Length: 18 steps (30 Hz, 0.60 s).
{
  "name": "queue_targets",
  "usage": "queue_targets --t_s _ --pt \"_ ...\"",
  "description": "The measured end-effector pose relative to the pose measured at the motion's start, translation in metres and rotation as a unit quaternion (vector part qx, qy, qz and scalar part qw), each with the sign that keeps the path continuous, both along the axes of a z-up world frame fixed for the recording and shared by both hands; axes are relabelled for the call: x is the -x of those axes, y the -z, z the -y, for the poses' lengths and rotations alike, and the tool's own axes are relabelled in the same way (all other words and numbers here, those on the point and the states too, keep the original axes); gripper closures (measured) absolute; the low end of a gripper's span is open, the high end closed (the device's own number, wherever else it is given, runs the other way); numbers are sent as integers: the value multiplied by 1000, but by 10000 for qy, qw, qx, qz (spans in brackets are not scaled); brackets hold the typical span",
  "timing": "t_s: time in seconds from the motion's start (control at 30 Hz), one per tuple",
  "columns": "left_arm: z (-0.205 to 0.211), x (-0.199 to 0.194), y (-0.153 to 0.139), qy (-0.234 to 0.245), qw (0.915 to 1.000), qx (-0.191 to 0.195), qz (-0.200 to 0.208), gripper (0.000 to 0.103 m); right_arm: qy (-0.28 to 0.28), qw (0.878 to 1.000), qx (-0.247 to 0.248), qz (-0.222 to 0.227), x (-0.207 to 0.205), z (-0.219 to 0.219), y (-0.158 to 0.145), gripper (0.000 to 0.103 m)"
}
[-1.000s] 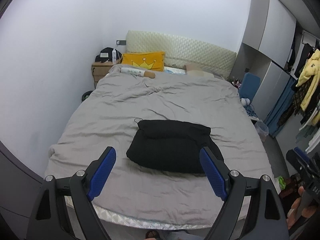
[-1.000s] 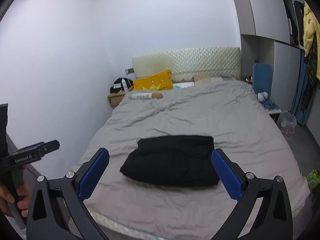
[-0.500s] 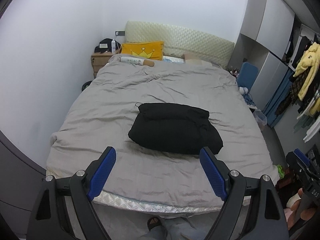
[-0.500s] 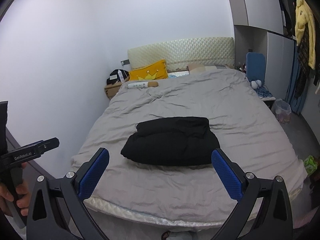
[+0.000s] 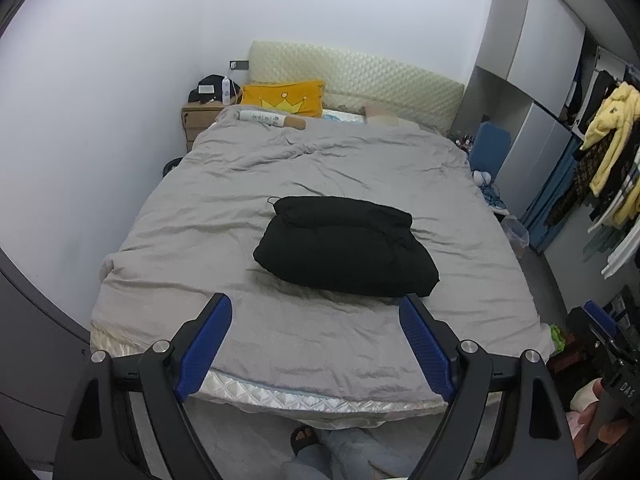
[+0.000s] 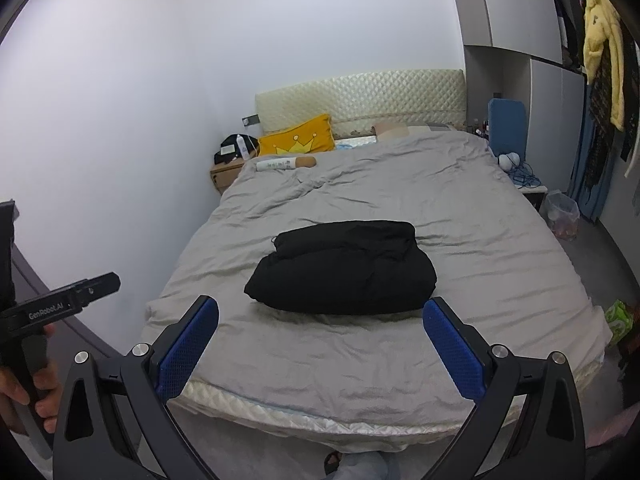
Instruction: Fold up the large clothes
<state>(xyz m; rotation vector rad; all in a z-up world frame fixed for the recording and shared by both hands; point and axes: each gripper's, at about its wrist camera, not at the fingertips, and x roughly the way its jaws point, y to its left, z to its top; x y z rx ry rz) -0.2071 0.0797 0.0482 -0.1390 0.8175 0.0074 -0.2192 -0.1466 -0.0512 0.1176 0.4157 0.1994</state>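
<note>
A black garment lies folded into a thick bundle on the grey bed cover; it also shows in the right wrist view. My left gripper is open and empty, held off the foot of the bed, well short of the garment. My right gripper is open and empty too, also back from the bed's foot edge. The left gripper's body shows at the left of the right wrist view.
A yellow crown pillow and a rolled cushion lie at the headboard. A wooden nightstand stands far left. A wardrobe and hanging clothes fill the right. The person's feet are below the bed edge.
Both grippers have pulled back and up from the bed; the garment now sits farther away and the bed's foot edge and the floor have come into view. Both stay open.
</note>
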Motion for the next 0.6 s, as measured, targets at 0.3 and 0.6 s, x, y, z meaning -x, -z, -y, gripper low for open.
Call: queue_targets --t_s 0.3,0.6 --pt "6 8 -1 104 9999 -21 3 17 44 10000 13 60 9 2 2 0" --pt "3 29 -9 127 9998 -81 109 17 -25 9998 35 175 24 0 0 0"
